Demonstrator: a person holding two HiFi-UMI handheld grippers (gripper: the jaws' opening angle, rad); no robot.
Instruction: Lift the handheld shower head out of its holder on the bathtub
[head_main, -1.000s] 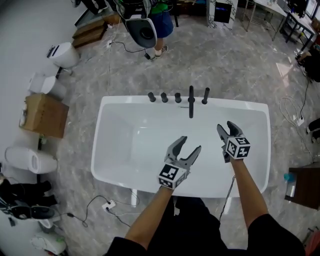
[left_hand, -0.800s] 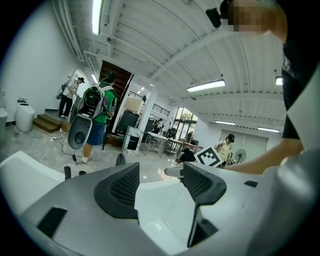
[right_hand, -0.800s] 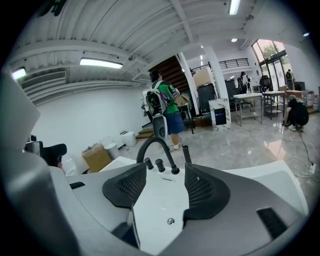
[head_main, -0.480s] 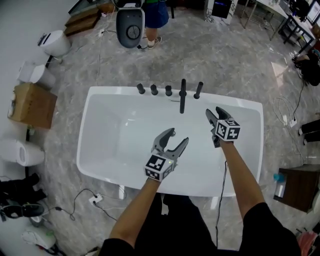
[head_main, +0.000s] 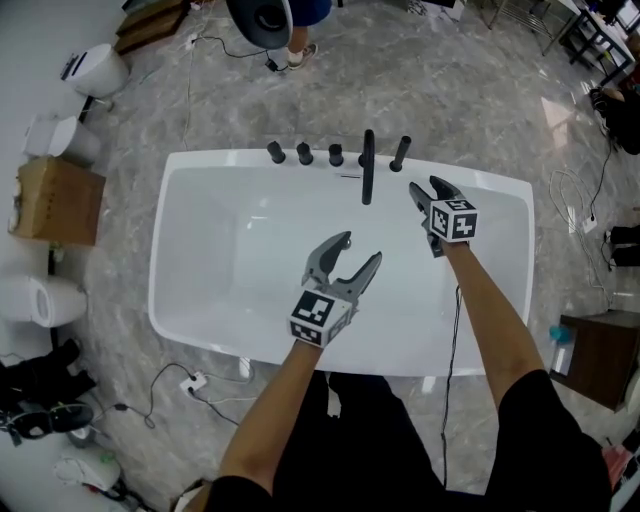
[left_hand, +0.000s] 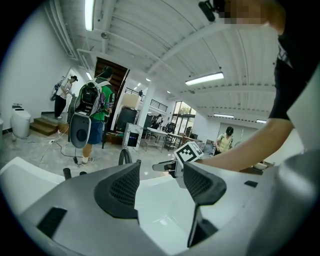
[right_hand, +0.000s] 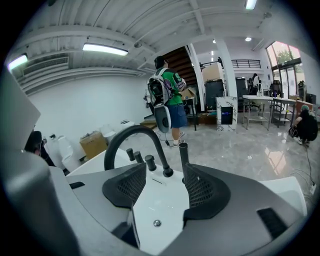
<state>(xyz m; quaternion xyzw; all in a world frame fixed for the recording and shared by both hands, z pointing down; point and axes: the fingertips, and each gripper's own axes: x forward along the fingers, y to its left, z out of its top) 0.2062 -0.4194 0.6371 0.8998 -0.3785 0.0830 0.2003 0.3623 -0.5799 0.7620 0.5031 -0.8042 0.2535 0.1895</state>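
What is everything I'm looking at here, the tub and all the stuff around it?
Bathtub: one, white, middle of the grey floor.
Faucet spout: one, black, far rim.
Knobs: three, black, left of the spout.
Handheld shower head: one, black, upright in its holder right of the spout.
Cardboard box: one, brown, left floor.
Toilets: at least two, white, left side.
Cabinet: one, dark brown, right floor.
Left gripper: grey, open, empty, over the tub.
Right gripper: grey, open, empty, near the shower head.

White bathtub (head_main: 220, 162), black shower head (head_main: 401, 152) upright on rim, right hand-held gripper (head_main: 426, 188) near it — jaws apart
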